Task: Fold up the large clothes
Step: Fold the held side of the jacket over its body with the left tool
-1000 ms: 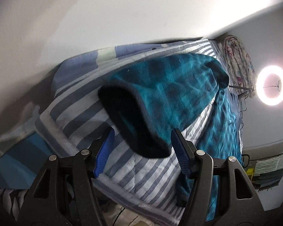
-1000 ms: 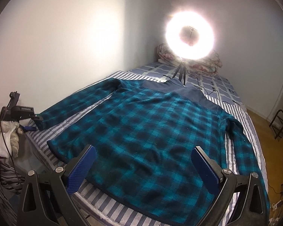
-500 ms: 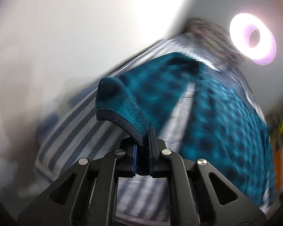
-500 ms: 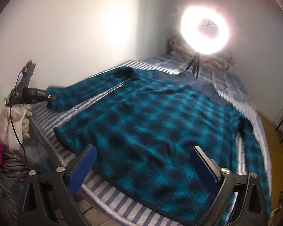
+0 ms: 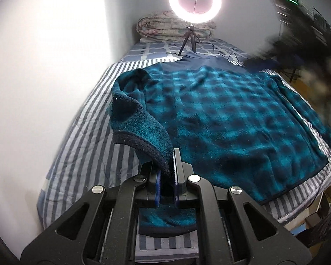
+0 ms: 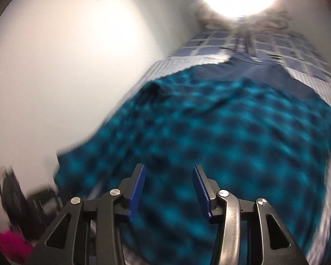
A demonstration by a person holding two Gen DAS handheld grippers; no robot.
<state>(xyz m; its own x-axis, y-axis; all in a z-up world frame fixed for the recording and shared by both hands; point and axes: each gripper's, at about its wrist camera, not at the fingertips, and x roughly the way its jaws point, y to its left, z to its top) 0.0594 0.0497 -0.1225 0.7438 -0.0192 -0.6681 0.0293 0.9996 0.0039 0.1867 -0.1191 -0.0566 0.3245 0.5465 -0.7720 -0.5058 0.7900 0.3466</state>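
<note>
Left tongs (image 5: 167, 172) clamp fleece sleeve cuff (image 5: 143, 141); right tongs (image 6: 167, 190) parted, holding nothing, view blurred.

No legible text, label, brand, number or sign appears in either wrist view; both views carry no readable lettering at all.

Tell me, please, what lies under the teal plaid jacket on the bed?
A grey-and-white striped quilt shows around the teal plaid jacket, which lies spread on it. What sits beneath the jacket's middle is covered. The left gripper holds the sleeve cuff lifted.
</note>
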